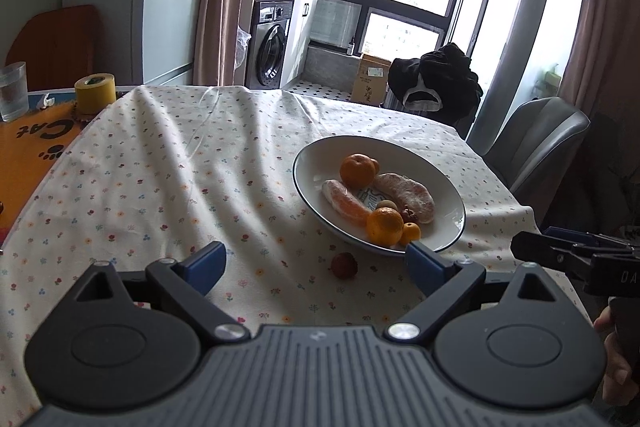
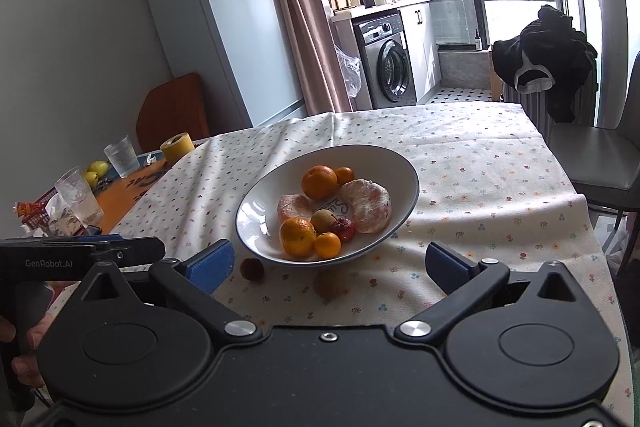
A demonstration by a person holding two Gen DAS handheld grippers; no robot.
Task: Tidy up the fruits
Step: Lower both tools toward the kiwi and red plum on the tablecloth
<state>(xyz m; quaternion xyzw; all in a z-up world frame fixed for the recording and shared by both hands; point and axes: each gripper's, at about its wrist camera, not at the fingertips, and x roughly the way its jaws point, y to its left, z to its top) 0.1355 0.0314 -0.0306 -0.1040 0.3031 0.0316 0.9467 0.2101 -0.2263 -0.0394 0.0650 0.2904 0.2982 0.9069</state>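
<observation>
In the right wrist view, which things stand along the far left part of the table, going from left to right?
Near glass → yellow fruits → far glass → yellow tape roll → white plate.

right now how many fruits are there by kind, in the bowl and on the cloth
Big oranges: 2
Small oranges: 2
Peeled citrus pieces: 2
Small round fruits in the bowl: 2
Small round fruits on the cloth: 2
Total: 10
</observation>
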